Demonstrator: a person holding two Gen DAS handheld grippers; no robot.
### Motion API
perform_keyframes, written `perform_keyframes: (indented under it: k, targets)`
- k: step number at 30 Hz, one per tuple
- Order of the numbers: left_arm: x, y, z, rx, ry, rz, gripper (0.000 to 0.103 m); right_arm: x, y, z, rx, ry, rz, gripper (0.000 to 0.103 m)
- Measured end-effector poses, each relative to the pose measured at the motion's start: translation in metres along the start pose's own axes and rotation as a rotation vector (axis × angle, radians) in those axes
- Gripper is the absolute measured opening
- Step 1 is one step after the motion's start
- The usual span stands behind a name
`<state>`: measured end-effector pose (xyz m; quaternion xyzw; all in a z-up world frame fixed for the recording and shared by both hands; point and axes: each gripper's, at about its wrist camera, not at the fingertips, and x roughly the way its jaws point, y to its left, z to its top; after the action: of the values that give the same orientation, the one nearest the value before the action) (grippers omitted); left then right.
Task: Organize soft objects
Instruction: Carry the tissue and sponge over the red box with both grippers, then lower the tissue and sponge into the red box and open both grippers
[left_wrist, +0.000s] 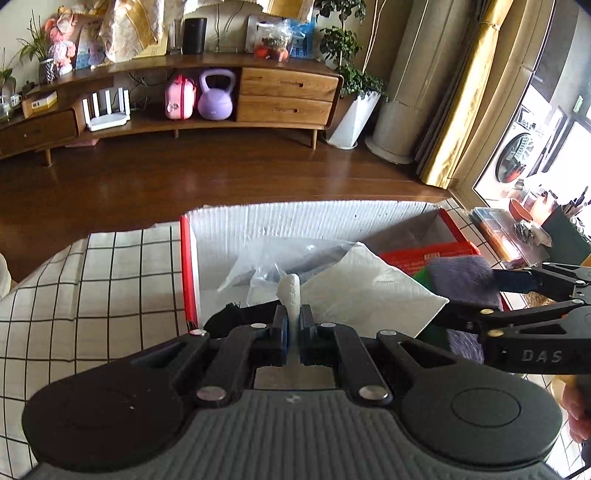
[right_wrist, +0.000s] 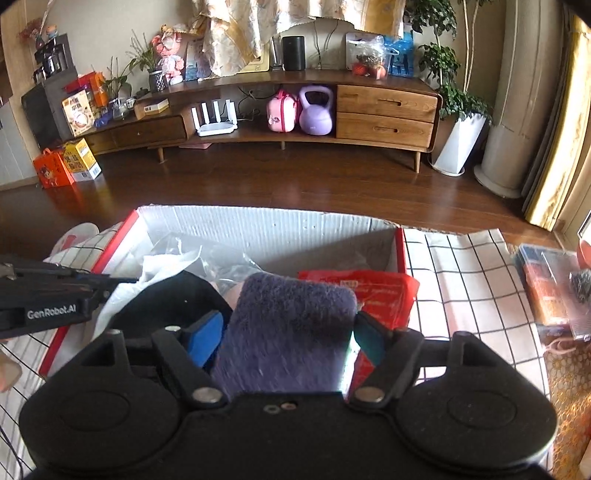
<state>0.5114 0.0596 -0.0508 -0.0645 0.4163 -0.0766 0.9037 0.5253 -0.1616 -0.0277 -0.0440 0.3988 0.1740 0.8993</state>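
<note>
My left gripper (left_wrist: 293, 310) is shut on a twisted corner of a white paper towel (left_wrist: 369, 291), whose sheet spreads to the right over an open cardboard box (left_wrist: 295, 221). My right gripper (right_wrist: 288, 317) is shut on a purple fuzzy cloth (right_wrist: 295, 325), with a blue pad against each of its sides, just above the same box (right_wrist: 277, 229). From the left wrist view, the right gripper (left_wrist: 469, 295) comes in from the right with the purple cloth (left_wrist: 461, 273) between its fingers. Inside the box lie a clear plastic bag (left_wrist: 258, 266), a black soft item (right_wrist: 166, 302) and a red packet (right_wrist: 369, 288).
The box sits on a white checked cloth (left_wrist: 92, 288) that extends on both sides (right_wrist: 461, 280). A clear case with orange contents (right_wrist: 546, 288) lies to the right. Beyond the box are a dark wooden floor (right_wrist: 295, 177) and a long wooden cabinet (right_wrist: 384, 110).
</note>
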Motion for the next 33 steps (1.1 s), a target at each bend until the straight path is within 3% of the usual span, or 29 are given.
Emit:
perform_keyframes:
  k: [4,8,10,12,18,27,31,33]
  targets:
    - [-0.006,0.000,-0.002,0.001,-0.006,0.005,0.007,-0.008,-0.005,-0.003,0.017,-0.011,-0.003,0.082]
    - [-0.014,0.001,-0.004,0.003,-0.011,0.016,0.020,-0.019,-0.007,-0.007,0.019,-0.018,0.008,0.083]
    - [-0.017,0.001,-0.005,-0.001,-0.008,0.013,0.035,-0.025,-0.006,-0.010,0.017,-0.027,0.017,0.085]
    - [-0.021,0.002,-0.008,-0.003,-0.012,0.012,0.069,-0.031,-0.004,-0.013,0.012,-0.038,0.027,0.087]
    - [-0.039,0.004,-0.016,-0.027,-0.040,0.001,0.071,-0.053,0.000,-0.020,-0.006,-0.082,0.053,0.091]
    - [-0.074,-0.011,-0.035,0.028,-0.087,0.005,0.075,-0.084,0.007,-0.034,-0.014,-0.168,0.113,0.103]
    - [-0.098,-0.017,-0.049,0.025,-0.161,0.023,0.077,-0.100,0.008,-0.043,-0.012,-0.218,0.136,0.103]
    - [-0.111,-0.018,-0.056,0.014,-0.193,0.018,0.086,-0.107,0.009,-0.049,-0.010,-0.237,0.143,0.103]
